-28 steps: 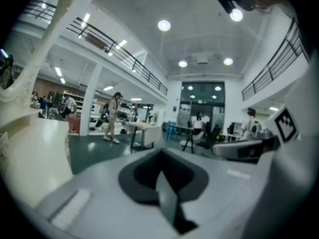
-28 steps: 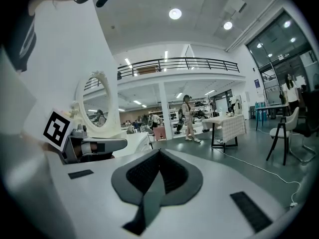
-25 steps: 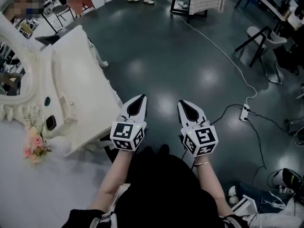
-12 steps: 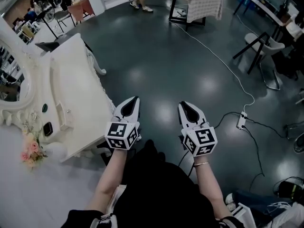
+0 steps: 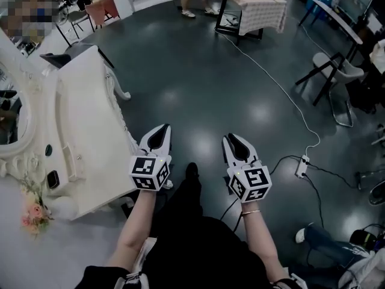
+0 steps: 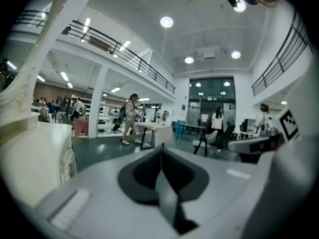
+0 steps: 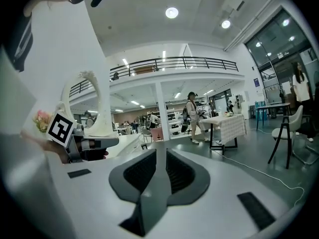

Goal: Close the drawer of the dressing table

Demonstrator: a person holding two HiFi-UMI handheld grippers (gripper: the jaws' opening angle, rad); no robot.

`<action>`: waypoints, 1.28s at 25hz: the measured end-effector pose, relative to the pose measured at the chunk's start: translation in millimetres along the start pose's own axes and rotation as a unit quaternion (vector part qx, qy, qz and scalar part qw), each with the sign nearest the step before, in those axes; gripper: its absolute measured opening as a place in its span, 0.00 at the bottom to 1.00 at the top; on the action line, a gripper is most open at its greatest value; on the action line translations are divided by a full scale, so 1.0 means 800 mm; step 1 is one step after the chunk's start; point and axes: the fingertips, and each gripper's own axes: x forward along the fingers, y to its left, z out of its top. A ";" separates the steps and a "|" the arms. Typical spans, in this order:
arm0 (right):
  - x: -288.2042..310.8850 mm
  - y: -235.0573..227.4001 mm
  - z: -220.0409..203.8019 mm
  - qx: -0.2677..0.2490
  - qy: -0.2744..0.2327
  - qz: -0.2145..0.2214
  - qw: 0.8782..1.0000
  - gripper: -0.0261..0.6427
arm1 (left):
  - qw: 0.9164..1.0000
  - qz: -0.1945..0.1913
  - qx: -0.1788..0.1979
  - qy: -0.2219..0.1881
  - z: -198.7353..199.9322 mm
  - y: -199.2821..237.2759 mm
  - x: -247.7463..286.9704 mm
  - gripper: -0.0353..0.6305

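A dark, glossy floor point(image 5: 198, 83) fills most of the head view. The white dressing table point(image 5: 96, 125) stands at the left, its long side running up the picture, with the ornate frame of its mirror point(image 5: 11, 152) at the far left edge. A long narrow white part with a small knob, probably the drawer point(image 5: 69, 143), runs along the table on the mirror side. From this steep angle I cannot tell whether it is pulled out.

At the top, a table with a checked cloth point(image 5: 258, 2) stands well apart from the dressing table, and a chair point(image 5: 337, 77) stands at the right.

The person's 2 forearms reach forward over the floor. The left gripper point(image 5: 159, 132) hangs just beside the dressing table's near corner without touching it. Its own view shows its jaws together with nothing between them. The right gripper point(image 5: 233, 142) hangs over bare floor, level with the left one and apart from it. Its jaws have just been opening and stand a narrow gap apart, with nothing between them.

A white cable point(image 5: 283, 83) crosses the floor from the cloth table to a power strip point(image 5: 301, 166) at the right. A small bunch of pink flowers point(image 5: 33, 212) lies at the table's near end, beside 2 small dark things point(image 5: 53, 178).
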 end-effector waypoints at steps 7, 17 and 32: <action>0.107 -0.030 0.024 -0.008 0.013 0.028 0.999 0.11 | 1.000 0.023 -0.018 -0.001 0.013 0.067 0.072 0.07; 0.263 -0.019 0.054 -0.025 0.042 0.107 0.993 0.15 | 0.995 0.084 -0.059 -0.003 0.023 0.159 0.122 0.08; 0.425 0.154 0.072 -0.084 0.087 0.411 0.903 0.16 | 0.923 0.369 -0.099 -0.033 0.036 0.283 0.019 0.11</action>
